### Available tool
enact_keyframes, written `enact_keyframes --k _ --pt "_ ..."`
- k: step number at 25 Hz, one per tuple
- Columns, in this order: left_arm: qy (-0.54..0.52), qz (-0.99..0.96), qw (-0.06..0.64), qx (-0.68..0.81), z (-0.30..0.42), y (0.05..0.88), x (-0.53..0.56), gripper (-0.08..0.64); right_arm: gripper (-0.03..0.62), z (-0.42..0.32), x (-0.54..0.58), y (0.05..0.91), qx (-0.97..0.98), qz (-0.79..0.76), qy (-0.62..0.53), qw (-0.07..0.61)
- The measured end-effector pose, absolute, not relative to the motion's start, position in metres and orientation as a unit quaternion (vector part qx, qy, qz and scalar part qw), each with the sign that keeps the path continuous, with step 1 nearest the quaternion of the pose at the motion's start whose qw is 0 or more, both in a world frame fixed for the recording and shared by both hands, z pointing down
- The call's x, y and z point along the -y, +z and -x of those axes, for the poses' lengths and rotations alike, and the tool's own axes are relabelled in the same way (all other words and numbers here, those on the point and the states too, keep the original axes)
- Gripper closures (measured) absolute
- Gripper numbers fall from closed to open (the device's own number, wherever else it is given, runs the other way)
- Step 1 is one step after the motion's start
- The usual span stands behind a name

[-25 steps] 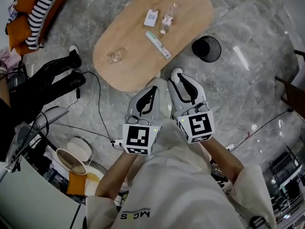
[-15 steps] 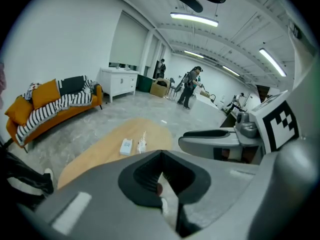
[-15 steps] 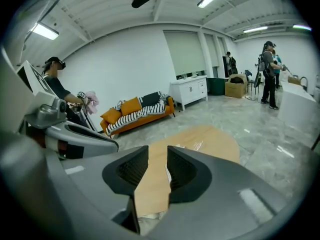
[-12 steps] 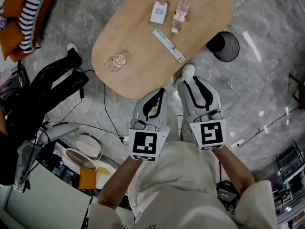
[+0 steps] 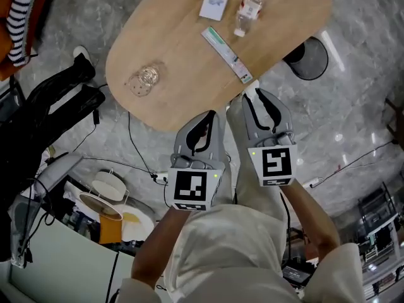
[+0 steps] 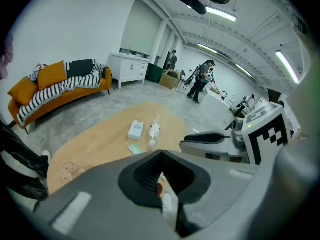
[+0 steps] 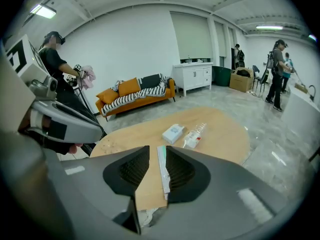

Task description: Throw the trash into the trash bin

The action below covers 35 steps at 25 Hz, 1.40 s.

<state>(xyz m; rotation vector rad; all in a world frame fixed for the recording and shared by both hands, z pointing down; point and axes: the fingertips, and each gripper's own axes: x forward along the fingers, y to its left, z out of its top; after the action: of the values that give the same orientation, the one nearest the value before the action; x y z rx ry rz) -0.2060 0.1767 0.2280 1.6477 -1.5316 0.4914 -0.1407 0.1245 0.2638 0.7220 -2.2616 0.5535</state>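
An oval wooden table [image 5: 183, 62] carries a white carton [image 5: 216, 2], a clear plastic bottle [image 5: 249, 8], a long flat box [image 5: 226, 54] and a crumpled clear wrapper [image 5: 144, 79]. The black trash bin [image 5: 309, 59] stands on the floor by the table's right end. My left gripper [image 5: 205, 122] hovers just short of the near table edge, tips touching, holding nothing. My right gripper [image 5: 257, 100] is beside it, at the edge below the long box [image 7: 163, 171], with a narrow gap between its jaws and nothing in them.
A person in black [image 5: 44, 115] sits left of the table, and cables [image 5: 136, 150] trail over the marble floor. Bowls and clutter [image 5: 104, 210] lie at lower left. An orange sofa with a striped blanket [image 7: 137, 95] stands beyond the table. People are far back in the room.
Both grippers and the head view have moved forward, so the table edge now lies right at the gripper tips. The jaws look unchanged.
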Motion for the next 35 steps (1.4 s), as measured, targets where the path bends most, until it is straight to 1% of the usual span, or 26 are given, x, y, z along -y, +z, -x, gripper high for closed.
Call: enact_keyframes --k 6,12,17,27,35 --pt "0.199 -0.653 0.430 0.591 0.204 0.275 -0.178 0.558 0.469 0.146 -0.126 0.317 0.858 -0.278 0.225 0.369" --pt "0.204 -0.652 0.446 0.578 0.200 0.313 -0.176 0.560 0.469 0.145 -0.122 0.364 0.853 -0.265 0.210 0.398" --pt "0.208 -0.644 0.456 0.578 0.202 0.338 -0.173 0.558 0.459 0.144 -0.125 0.399 0.841 -0.257 0.222 0.420" --pt "0.214 -0.636 0.454 0.587 0.200 0.366 -0.160 0.559 0.437 0.142 -0.135 0.449 0.822 -0.246 0.239 0.455" --pt "0.224 -0.636 0.456 0.581 0.196 0.383 -0.163 0.558 0.437 0.140 -0.139 0.479 0.814 -0.237 0.239 0.473"
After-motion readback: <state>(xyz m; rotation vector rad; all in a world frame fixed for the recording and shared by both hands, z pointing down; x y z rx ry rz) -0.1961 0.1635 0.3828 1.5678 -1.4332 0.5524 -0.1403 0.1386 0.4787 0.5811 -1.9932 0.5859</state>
